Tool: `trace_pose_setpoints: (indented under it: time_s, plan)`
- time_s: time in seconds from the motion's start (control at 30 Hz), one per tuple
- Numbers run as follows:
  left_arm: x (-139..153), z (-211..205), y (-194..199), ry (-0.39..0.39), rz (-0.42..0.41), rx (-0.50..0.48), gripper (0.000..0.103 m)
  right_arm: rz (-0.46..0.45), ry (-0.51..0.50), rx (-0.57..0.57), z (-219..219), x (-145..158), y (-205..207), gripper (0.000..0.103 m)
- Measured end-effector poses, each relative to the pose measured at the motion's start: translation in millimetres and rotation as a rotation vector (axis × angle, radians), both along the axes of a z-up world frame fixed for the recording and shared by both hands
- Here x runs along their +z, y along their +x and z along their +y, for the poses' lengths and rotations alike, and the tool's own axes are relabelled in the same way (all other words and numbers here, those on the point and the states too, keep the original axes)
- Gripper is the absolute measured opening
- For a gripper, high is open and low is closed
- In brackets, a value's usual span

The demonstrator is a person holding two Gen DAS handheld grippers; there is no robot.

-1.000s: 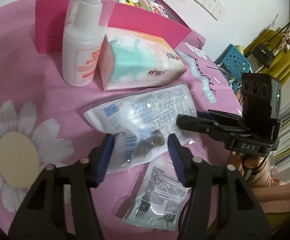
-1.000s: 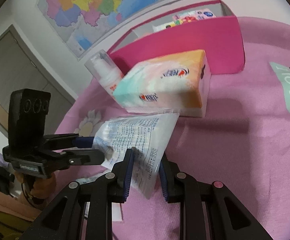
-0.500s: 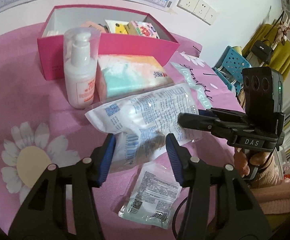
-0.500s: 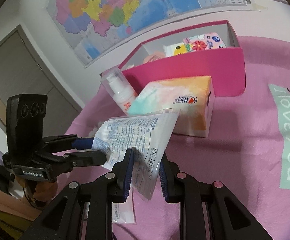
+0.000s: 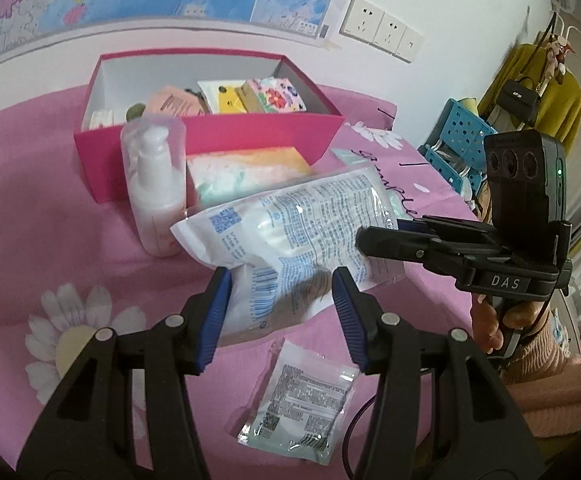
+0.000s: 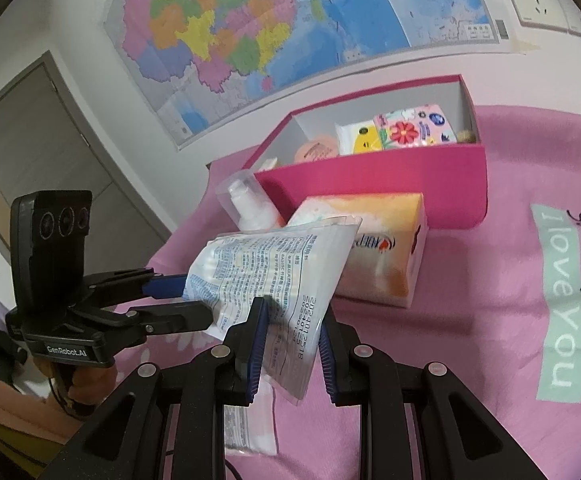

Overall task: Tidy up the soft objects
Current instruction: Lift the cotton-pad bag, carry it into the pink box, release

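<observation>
Left wrist view: the left hand-held gripper (image 5: 282, 312) has its blue pads on either side of the near end of a white pouch (image 5: 290, 240), grasping it above the pink worktop (image 5: 42, 232). The right hand-held gripper (image 5: 364, 240) pinches the pouch's far edge. A small packet (image 5: 302, 412) lies flat on the worktop below. Behind stand a pump bottle (image 5: 154, 188), a tissue pack (image 5: 246, 172) and a pink box (image 5: 210, 136) holding other packs.

Right wrist view: the right hand-held gripper (image 6: 292, 340) is clenched on the pouch (image 6: 274, 276) corner; the left hand-held gripper (image 6: 194, 300) holds the opposite end. The tissue pack (image 6: 386, 256) sits just before the box (image 6: 374, 184).
</observation>
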State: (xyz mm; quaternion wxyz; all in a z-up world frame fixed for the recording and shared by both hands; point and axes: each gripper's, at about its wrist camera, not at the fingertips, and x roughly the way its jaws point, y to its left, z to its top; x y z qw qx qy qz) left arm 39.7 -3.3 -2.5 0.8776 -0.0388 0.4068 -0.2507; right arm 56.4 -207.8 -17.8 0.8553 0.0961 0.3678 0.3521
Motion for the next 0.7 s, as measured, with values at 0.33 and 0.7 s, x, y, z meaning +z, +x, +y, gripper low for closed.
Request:
trace_pose_setpoints:
  time_s: [0.33, 0.7]
  plan:
    - [18.4, -6.2, 7.9, 0.015, -0.054, -0.001, 0.054, -0.041, 0.015, -0.013, -3.5, 15.3, 10.0, 0.024]
    - [34.3, -9.9, 23.8, 0.027, -0.091, 0.003, 0.054, -0.075, 0.034, -0.028, -7.8, 29.8, 26.5, 0.024]
